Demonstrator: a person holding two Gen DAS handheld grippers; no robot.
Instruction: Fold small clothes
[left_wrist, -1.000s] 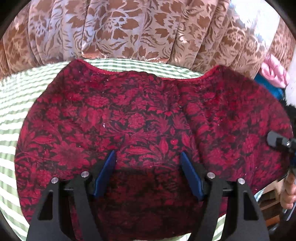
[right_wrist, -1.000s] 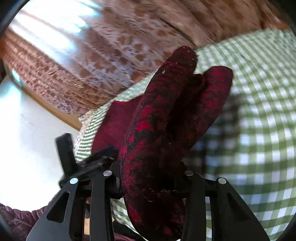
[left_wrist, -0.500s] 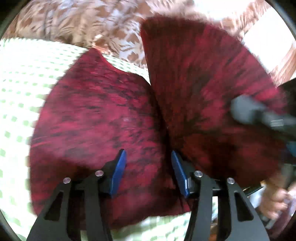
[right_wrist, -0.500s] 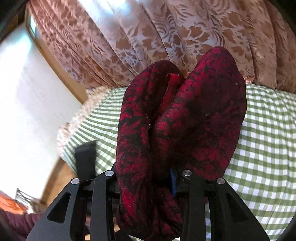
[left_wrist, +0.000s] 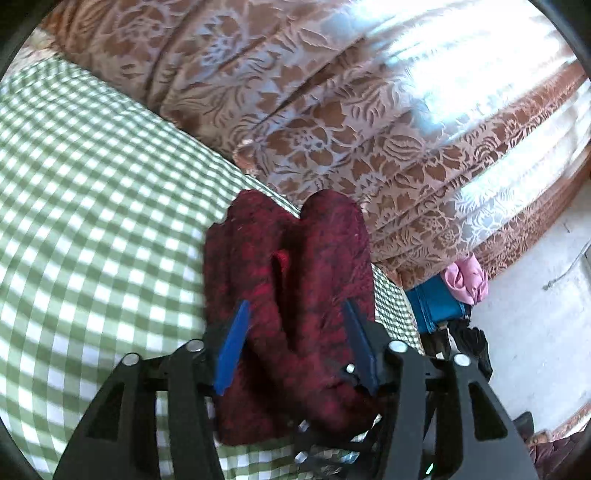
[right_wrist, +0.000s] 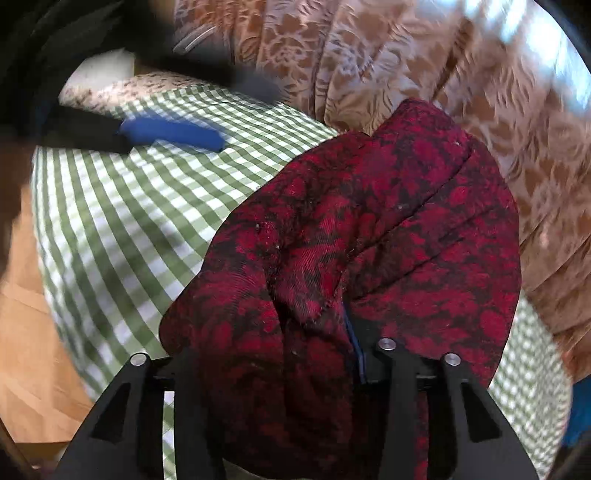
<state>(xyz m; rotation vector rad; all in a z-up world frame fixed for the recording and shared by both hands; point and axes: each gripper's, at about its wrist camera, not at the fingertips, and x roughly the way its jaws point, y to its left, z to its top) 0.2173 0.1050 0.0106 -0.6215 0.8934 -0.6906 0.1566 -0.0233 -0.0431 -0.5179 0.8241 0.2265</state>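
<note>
Cloth (left_wrist: 295, 295), dark red with black floral patterning, is bunching into two thick folds between the left gripper's (left_wrist: 295, 336) fingers; the right gripper (right_wrist: 280, 354) is clamping it too.

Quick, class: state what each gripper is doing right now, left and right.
Left gripper: jaws apart, red patterned cloth bunched between its blue fingers; whether it grips cannot be told.
Right gripper: shut on the red patterned cloth.

Home — curtains (left_wrist: 332, 122), gingham tablecloth (left_wrist: 92, 206).
</note>
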